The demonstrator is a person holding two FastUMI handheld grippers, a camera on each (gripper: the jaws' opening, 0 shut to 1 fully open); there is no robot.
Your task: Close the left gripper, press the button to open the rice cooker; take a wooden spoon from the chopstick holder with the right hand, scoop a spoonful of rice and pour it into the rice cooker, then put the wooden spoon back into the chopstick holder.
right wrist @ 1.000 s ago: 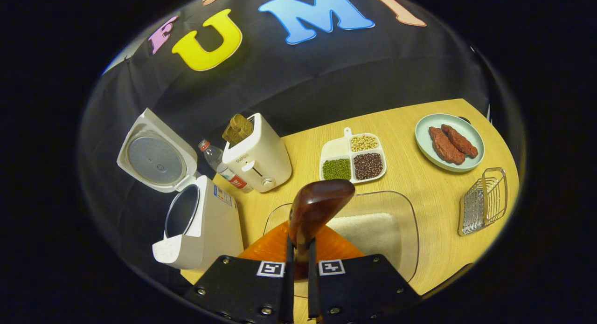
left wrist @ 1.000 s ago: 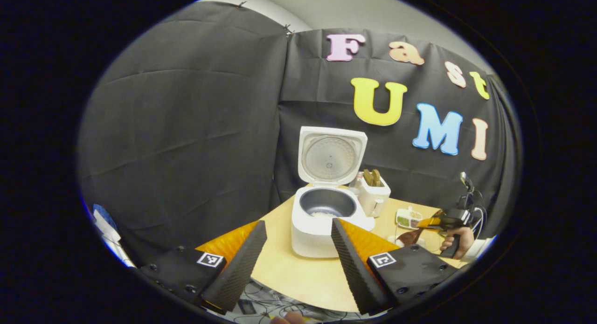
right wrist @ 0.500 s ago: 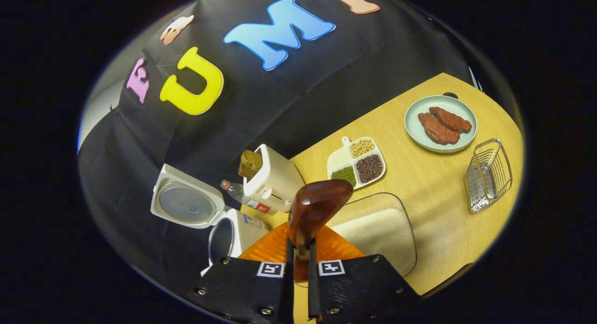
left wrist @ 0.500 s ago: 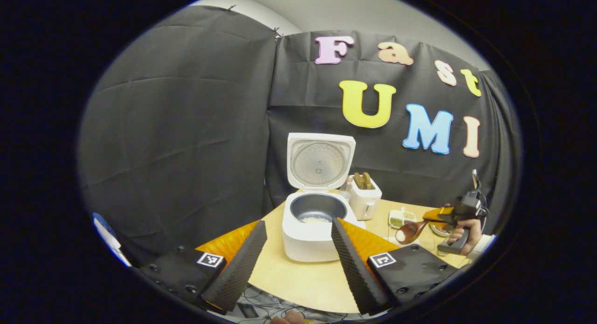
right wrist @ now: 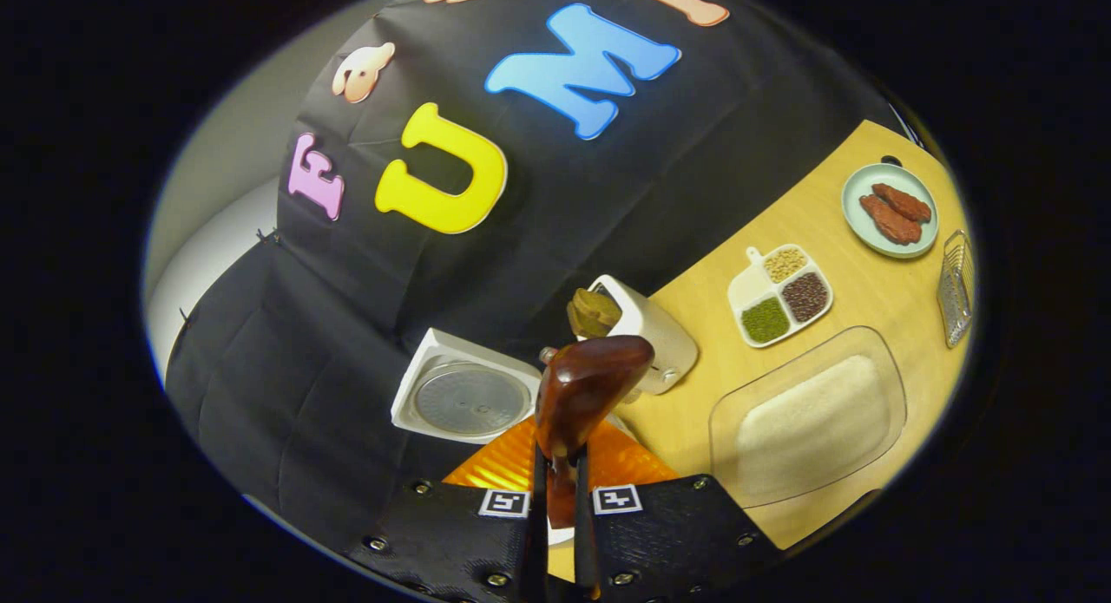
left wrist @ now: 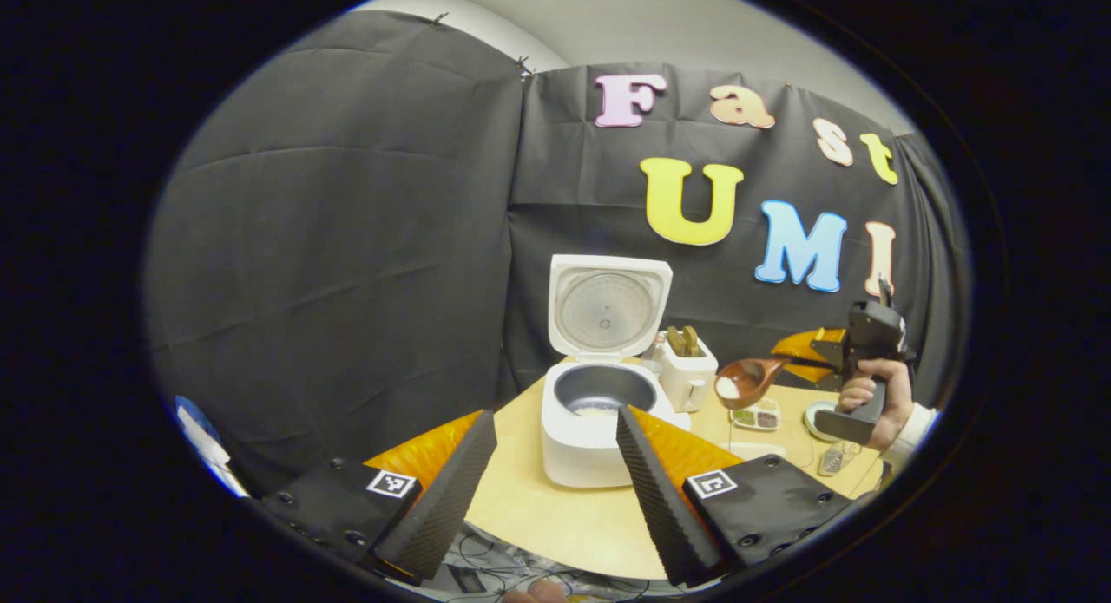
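In the right gripper view, the right gripper [right wrist: 555, 499] stands at the bottom centre, its fingers pinched on the handle of the dark brown wooden spoon [right wrist: 583, 393]; the spoon's bowl rises to the middle of the frame, in front of the white toaster-shaped chopstick holder [right wrist: 653, 338]; left of the bowl shows the raised lid of the white rice cooker [right wrist: 464, 399]; at lower right lies a clear plastic tray of white rice [right wrist: 811, 419] on the pale wooden table [right wrist: 868, 291]; above it sits a white divided dish of beans [right wrist: 781, 295], and at the far right a pale green plate with two reddish pieces [right wrist: 890, 210] and a wire rack [right wrist: 955, 286].

In the left gripper view, the left gripper [left wrist: 555, 490] is at the bottom centre with its fingers spread apart, holding nothing; between them, farther off, stands the rice cooker [left wrist: 599, 412], lid up, some rice in its dark pot; at right a hand [left wrist: 868, 399] carries the right gripper [left wrist: 803, 360], the spoon [left wrist: 746, 379] holding rice just right of the chopstick holder [left wrist: 686, 373].
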